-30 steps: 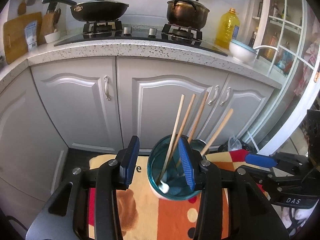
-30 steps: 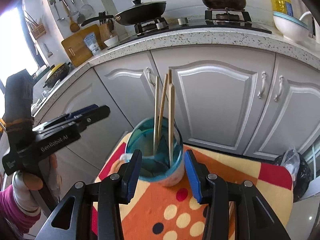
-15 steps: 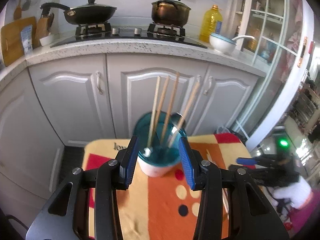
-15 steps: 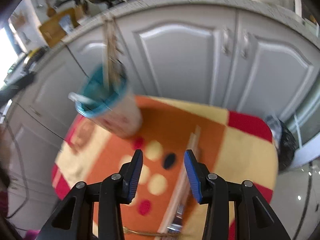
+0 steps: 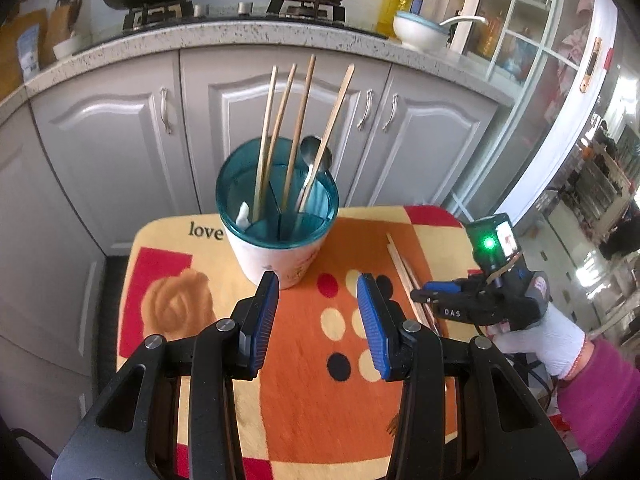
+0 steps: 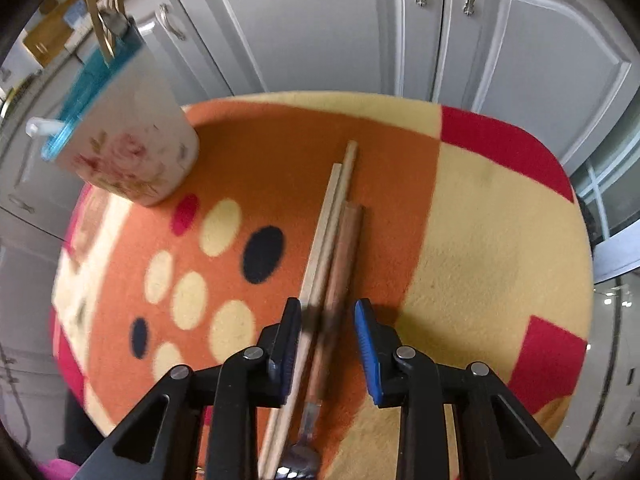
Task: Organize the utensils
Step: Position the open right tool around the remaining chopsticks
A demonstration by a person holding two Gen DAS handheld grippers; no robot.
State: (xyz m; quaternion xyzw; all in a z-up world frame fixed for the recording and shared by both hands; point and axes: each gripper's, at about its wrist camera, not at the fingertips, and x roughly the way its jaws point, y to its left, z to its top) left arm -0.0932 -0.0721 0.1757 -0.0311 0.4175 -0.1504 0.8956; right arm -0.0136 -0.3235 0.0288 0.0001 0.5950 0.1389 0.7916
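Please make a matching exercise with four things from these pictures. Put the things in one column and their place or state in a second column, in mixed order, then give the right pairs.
1. spoon
2. loose chopsticks
3. white bowl
4. left gripper

a. on the countertop
b. lying flat on the mat
c. open, holding nothing
d. standing in the teal-rimmed holder

Pairs: 1-d, 2-b, 3-a, 4-c

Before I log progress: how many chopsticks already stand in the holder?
4. All stand upright in the teal-rimmed holder: two on the left, one in the middle, one leaning right.
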